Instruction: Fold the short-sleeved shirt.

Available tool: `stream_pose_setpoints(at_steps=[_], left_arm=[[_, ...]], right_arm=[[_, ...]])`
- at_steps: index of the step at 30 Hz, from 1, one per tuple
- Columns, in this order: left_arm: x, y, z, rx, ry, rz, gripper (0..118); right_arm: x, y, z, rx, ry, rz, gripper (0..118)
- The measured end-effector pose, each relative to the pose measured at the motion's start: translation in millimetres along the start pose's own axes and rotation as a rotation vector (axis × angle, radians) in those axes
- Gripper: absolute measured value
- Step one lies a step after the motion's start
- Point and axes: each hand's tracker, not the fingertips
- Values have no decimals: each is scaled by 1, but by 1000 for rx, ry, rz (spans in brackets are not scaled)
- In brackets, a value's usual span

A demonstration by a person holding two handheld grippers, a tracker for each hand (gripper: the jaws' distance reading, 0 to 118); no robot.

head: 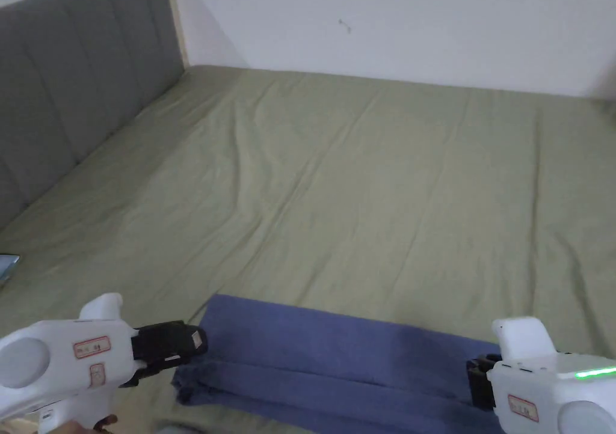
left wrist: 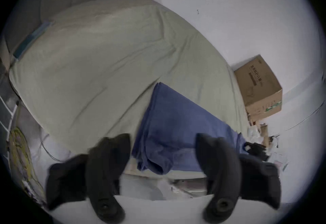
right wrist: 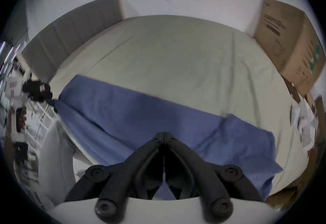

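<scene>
With my left gripper (left wrist: pixel 163 148) spread wide beside the blue shirt (head: pixel 337 357) on the bed (head: pixel 361 183), that end lies free; my right gripper (right wrist: pixel 164 137) is pinched together, apparently on nothing, so a pull could bunch the folds.

From my head view, the folded blue cloth shirt (head: pixel 337 363) runs off the bottom edge, so I can't see its near side. My right white-bodied gripper (head: pixel 478 381) is cut by the lower right corner, and its jaw tips are hidden against the shirt. In the right gripper view, the brown cardboard box (right wrist: pixel 289 42) is smeared with blur, its printing unreadable. I can't make out the blurred clutter (left wrist: pixel 264 137) beyond the bed in the left gripper view.
</scene>
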Motion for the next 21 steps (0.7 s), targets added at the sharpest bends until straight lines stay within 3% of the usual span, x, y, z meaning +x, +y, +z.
stream_pose_setpoints(at_steps=[3,7,9,10,11,12,13,15,21], left_arm=[[-13,-5,-13,-19,-21,78,92],[-27,-16,-40,-68,-152,236,92],[-41,-17,-52,-68,-162,280,91],[-44,-17,-52,-61,-152,289,87],[-48,-16,-52,-46,-126,302,69],[-41,-20,-46,-41,-100,314,15],[-49,-21,-51,-59,-63,332,6],[-55,-25,-52,-66,-157,381,6],[-68,-14,-48,-57,-159,335,6]], right_arm=[[-20,7,-5,-14,-21,77,0],[-22,12,-12,-29,55,-36,0],[-22,12,-13,-29,54,-46,0],[-20,10,-12,-32,51,-44,0],[-19,10,-11,-35,46,-41,0],[-19,9,-10,-38,39,-34,0],[-19,8,-10,-41,36,-31,0],[-15,5,-7,-50,34,-35,0],[-8,7,-5,-61,15,-105,0]])
